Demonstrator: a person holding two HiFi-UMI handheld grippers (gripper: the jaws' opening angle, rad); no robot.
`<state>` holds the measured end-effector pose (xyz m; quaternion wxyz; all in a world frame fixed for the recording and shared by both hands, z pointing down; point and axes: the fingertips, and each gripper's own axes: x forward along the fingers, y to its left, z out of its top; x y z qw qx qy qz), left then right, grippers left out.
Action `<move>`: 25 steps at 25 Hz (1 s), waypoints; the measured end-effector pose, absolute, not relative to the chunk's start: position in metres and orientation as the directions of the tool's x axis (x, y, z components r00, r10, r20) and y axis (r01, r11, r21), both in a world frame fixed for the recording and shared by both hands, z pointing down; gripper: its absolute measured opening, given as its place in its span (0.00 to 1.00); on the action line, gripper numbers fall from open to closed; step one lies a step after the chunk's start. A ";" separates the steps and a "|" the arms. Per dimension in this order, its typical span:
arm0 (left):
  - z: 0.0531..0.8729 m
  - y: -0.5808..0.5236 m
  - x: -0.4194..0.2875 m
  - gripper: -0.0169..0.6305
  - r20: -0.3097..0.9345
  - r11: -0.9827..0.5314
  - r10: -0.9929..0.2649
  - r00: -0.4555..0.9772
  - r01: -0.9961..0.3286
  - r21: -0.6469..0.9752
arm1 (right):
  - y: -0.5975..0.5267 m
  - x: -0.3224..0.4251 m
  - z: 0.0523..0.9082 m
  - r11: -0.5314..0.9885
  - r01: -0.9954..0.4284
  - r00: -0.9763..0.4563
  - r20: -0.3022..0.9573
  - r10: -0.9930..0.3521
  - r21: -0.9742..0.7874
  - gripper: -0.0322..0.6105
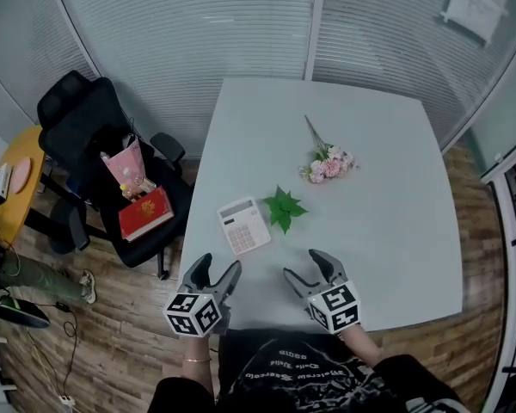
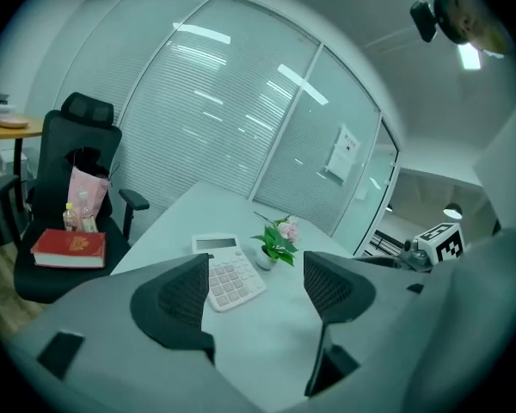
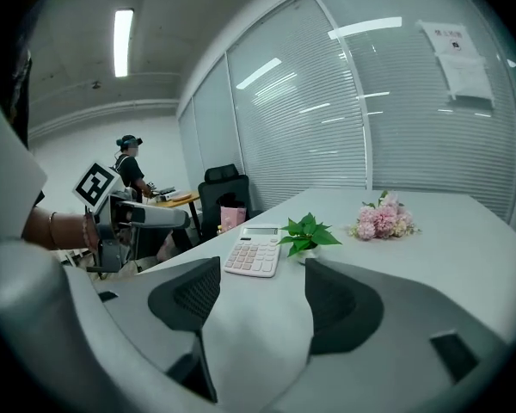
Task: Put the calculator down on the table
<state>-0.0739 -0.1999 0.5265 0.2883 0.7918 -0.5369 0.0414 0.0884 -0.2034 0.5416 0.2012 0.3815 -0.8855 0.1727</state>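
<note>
Calculator (image 1: 243, 225): white, lying flat on the table (image 1: 387, 213) with its keys up, near the front-left edge; no gripper touches it.
Left gripper (image 1: 220, 265): jaws spread wide with nothing between them; it hangs over the table's near edge, just short of the calculator, which shows beyond its left jaw in the left gripper view.
Right gripper (image 1: 304, 265): jaws equally wide and empty; it is held beside the left one at the near edge, with its tips towards the plant.
Green plant (image 1: 283, 206): small and leafy, standing just to the right of the calculator.
Pink flowers (image 1: 327, 163): a bunch lying farther back on the table, well apart from the calculator, with its stem pointing away from the person.
Office chair (image 1: 77, 119): black, on the wooden floor to the left of the table; a red book (image 1: 144, 213) and a pink bag (image 1: 127, 166) rest on its seat.
Wall: glass panels with blinds run behind the table.
</note>
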 end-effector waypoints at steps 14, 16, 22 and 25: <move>0.524 -0.138 -0.011 0.56 0.376 -0.377 -0.787 0.489 -0.864 0.333 | -0.165 0.106 0.529 0.708 -0.704 -0.656 0.429 -0.622 -0.050 0.55; 0.522 -0.139 -0.008 0.56 0.370 -0.379 -0.792 0.486 -0.866 0.327 | -0.165 0.107 0.530 0.717 -0.695 -0.663 0.427 -0.615 -0.047 0.55; 0.520 -0.135 0.008 0.49 0.363 -0.409 -0.787 0.499 -0.862 0.299 | -0.164 0.108 0.527 0.721 -0.693 -0.664 0.413 -0.624 -0.025 0.46; 0.514 -0.136 0.014 0.35 0.330 -0.413 -0.795 0.508 -0.853 0.319 | -0.166 0.112 0.522 0.713 -0.701 -0.660 0.389 -0.643 -0.011 0.30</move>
